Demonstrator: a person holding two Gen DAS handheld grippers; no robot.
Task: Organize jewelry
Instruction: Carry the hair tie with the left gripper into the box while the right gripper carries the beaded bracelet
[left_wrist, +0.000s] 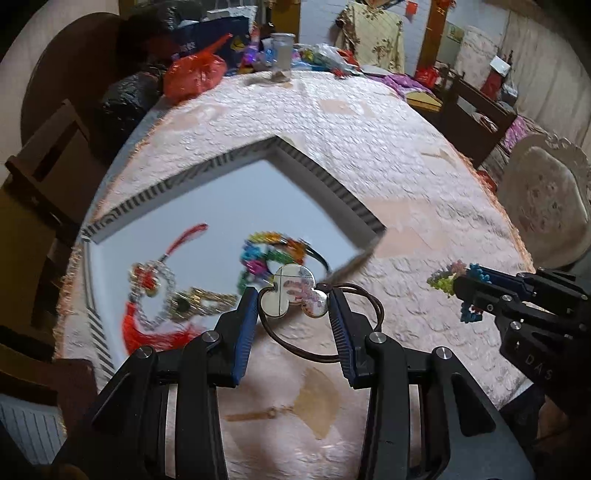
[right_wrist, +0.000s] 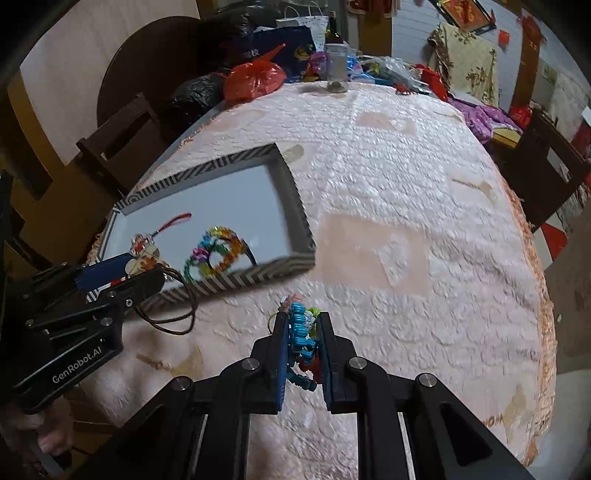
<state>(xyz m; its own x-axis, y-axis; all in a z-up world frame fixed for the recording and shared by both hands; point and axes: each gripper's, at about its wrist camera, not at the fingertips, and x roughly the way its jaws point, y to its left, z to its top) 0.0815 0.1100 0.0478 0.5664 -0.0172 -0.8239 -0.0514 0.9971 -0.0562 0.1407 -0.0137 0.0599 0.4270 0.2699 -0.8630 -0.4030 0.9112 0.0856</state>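
Each tool grips one piece; tray (right_wrist: 295, 206) holds three.

Round table (right_wrist: 424, 206) under a pale pink textured cloth, fringed at the edge. Striped-rim tray (right_wrist: 295, 192) sits on it left of centre in the right wrist view. At the top of the frame, on the far edge: clear glass jar (right_wrist: 337, 70), red plastic bag (right_wrist: 255, 79), colourful clutter.

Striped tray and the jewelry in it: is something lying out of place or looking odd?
Nothing looks damaged. The red tassel charm and colorful beaded bracelet lie loosely in the striped tray. The pendant's brown cord, held by the left gripper, dangles outside it.
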